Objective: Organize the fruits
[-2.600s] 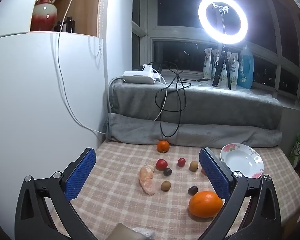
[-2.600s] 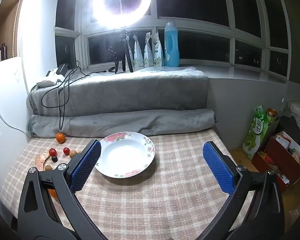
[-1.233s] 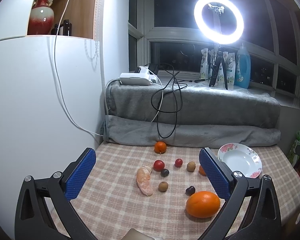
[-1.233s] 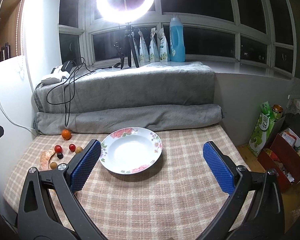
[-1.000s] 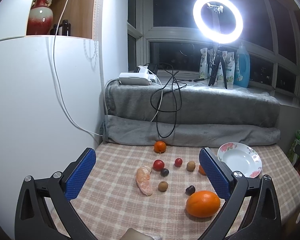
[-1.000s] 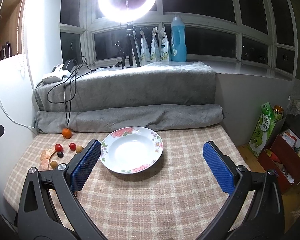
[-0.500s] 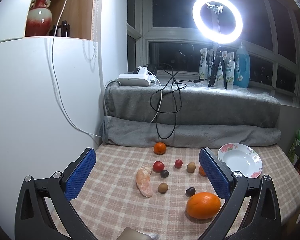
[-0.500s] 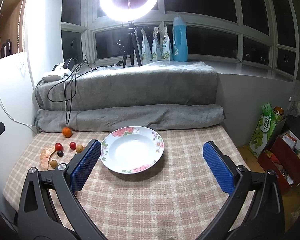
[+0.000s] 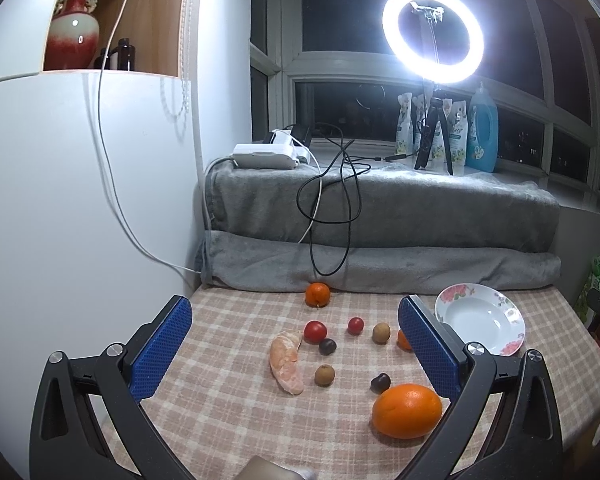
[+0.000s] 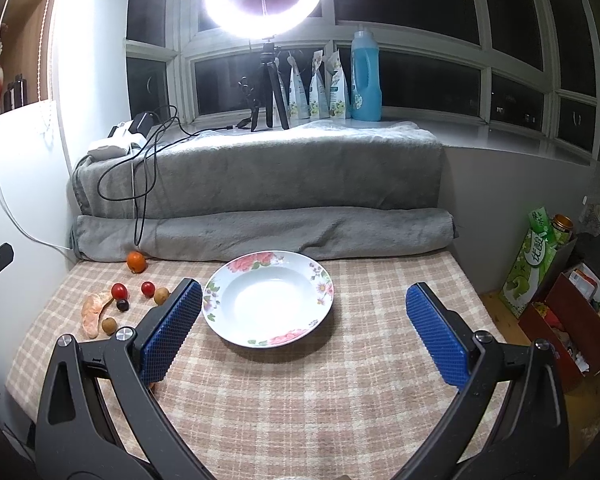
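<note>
1. The left gripper point(image 9: 296, 344) and right gripper point(image 10: 304, 324) are both held wide apart, with nothing between them.
2. The fruits lie scattered on the desk point(image 9: 228, 400) left of the empty plate point(image 10: 269, 298).
3. The big orange point(image 9: 407, 411) is judged firm but rollable, best pinched across its middle; the peeled segment point(image 9: 286, 361) is judged soft and bruisable.

right gripper point(image 10: 304, 330): spread wide | plate point(image 10: 220, 308): apparently empty | fruits point(image 10: 119, 291): left

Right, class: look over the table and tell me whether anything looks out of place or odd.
The fruit is scattered loose on the tablecloth while the plate holds nothing. One piece stands out: a peeled orange half lies bare on the cloth, while the big orange is unpeeled.
</note>
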### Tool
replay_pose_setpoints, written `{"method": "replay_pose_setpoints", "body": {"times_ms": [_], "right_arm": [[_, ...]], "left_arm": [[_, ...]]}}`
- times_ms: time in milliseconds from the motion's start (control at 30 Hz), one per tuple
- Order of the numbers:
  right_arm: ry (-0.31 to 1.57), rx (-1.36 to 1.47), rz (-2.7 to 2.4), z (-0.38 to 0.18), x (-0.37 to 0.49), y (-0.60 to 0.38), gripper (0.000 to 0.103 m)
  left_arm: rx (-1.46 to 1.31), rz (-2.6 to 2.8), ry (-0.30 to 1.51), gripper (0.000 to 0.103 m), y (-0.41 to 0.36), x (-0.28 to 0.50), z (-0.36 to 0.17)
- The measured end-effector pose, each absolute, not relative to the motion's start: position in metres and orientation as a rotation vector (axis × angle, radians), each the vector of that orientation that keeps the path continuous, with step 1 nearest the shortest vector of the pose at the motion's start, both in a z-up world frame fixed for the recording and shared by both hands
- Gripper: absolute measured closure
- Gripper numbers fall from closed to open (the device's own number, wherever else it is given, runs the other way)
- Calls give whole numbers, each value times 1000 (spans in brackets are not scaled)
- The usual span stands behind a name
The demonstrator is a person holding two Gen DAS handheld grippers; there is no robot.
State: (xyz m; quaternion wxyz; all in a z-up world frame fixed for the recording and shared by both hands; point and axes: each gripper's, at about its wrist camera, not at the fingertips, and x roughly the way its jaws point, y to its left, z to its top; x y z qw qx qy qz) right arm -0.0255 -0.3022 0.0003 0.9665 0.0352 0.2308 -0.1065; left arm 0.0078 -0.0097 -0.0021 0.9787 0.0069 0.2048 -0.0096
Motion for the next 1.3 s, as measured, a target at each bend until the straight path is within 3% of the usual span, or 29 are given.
{"method": "replay_pose_setpoints", "body": {"times_ms": [833, 1033, 1300], "right_arm": [[555, 27, 10, -25, 5, -281, 0], [641, 31, 110, -43, 22, -270, 0], [758, 99, 251, -69, 47, -257, 21]], "left_arm": [[-68, -160, 562, 0, -4, 25, -43], [-134, -260, 678, 14, -4, 29, -69], [-187, -358, 787, 25, -13, 26, -100]]}}
